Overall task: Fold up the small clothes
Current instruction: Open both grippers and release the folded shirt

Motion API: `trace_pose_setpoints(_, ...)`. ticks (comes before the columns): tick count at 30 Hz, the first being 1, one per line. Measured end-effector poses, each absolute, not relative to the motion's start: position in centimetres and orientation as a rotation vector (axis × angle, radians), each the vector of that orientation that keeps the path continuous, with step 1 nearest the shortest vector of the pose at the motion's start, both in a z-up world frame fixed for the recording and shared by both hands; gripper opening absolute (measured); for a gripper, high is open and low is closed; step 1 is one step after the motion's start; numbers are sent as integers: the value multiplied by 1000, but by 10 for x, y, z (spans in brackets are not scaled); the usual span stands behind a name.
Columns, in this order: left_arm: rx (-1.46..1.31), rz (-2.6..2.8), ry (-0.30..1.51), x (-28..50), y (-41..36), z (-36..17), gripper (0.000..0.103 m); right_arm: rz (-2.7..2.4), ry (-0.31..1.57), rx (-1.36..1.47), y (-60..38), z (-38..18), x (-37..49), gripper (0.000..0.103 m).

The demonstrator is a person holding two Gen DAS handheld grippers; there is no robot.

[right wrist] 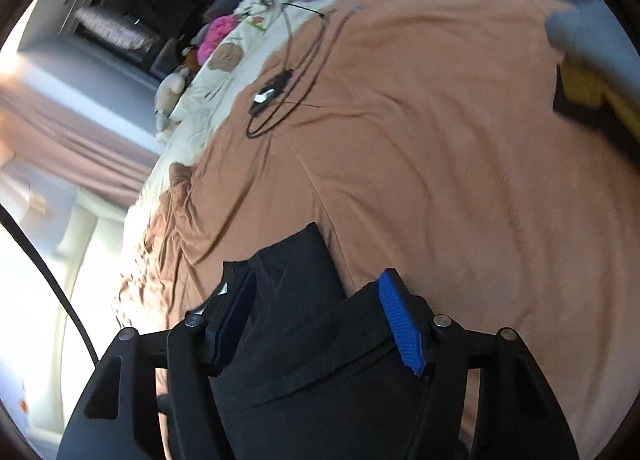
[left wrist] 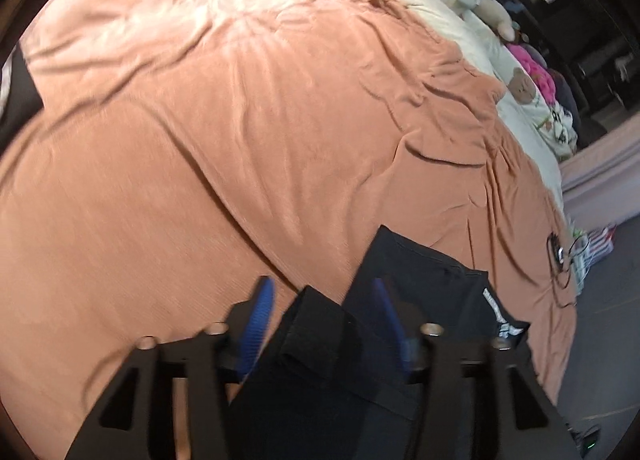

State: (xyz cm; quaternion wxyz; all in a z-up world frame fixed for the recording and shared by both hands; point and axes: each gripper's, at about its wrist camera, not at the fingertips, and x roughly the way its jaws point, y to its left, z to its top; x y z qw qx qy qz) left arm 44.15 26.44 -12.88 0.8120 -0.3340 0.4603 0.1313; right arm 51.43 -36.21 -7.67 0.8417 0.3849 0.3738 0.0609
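Black garment (left wrist: 404, 280) lies on the orange bedspread (left wrist: 240, 131), one piece, its folded cloth running between both claws. Left gripper (left wrist: 324, 300) tilted over it, blue pads (left wrist: 260, 312) spread apart, cloth between them unpinched. Right gripper (right wrist: 320, 312) likewise spread, two blue pads (right wrist: 400, 324) flanking the garment (right wrist: 304, 300). Farther off: one black cable (right wrist: 288, 99), one plush bear (right wrist: 172, 87).

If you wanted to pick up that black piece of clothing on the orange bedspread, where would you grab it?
Probably by its far corner: the folded black fabric garment comes to a free point lying flat on the wrinkled orange bedspread. Come in low from the near side, where the right claw already stands open astride it. The left claw could pinch the thick folded edge likewise.
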Motion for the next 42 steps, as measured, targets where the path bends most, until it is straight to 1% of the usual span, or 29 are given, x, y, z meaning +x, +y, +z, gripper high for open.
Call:
trace_pose_setpoints(7, -370, 169, 1106, 435, 232, -124, 62, 133, 916, 510, -346, -71, 486, 62)
trace_pose_setpoints(9, -296, 146, 1134, 429, 222, -128, 66, 135, 947, 437, -338, -70, 479, 62)
trace_pose_setpoints(12, -228, 129, 1163, 422, 212, -133, 68, 152, 992, 334, -324, -70, 467, 62)
trace_pose_setpoints(14, -188, 124, 1182, 419, 206, -137, 70, 160, 1015, 274, -313, -70, 461, 65)
trace_pose_setpoints(15, -168, 118, 1193, 418, 204, -138, 72, 161, 1027, 238, -307, -70, 457, 71)
trace_pose_setpoints(16, -145, 112, 1205, 416, 201, -141, 74, 162, 1034, 216, -303, -69, 457, 74)
trace_pose_setpoints(17, -124, 108, 1216, 415, 198, -143, 76, 164, 1042, 184, -295, -66, 457, 75)
trace_pose_setpoints(25, 36, 129, 1285, 415, 188, -167, 76, 120, 1116, 17, -275, -79, 462, 75)
trace_pose_setpoints(28, 69, 142, 1286, 425, 186, -175, 77, 110, 1130, -15, -265, -84, 479, 75)
trace_pose_setpoints(30, 91, 160, 1275, 434, 186, -179, 83, 104, 1127, -45, -260, -87, 486, 75)
trace_pose_setpoints(33, 119, 179, 1255, 448, 185, -181, 88, 100, 1115, -80, -258, -91, 500, 75)
trace_pose_setpoints(42, 187, 213, 1200, 502, 181, -180, 89, 78, 1076, -139, -248, -96, 552, 75)
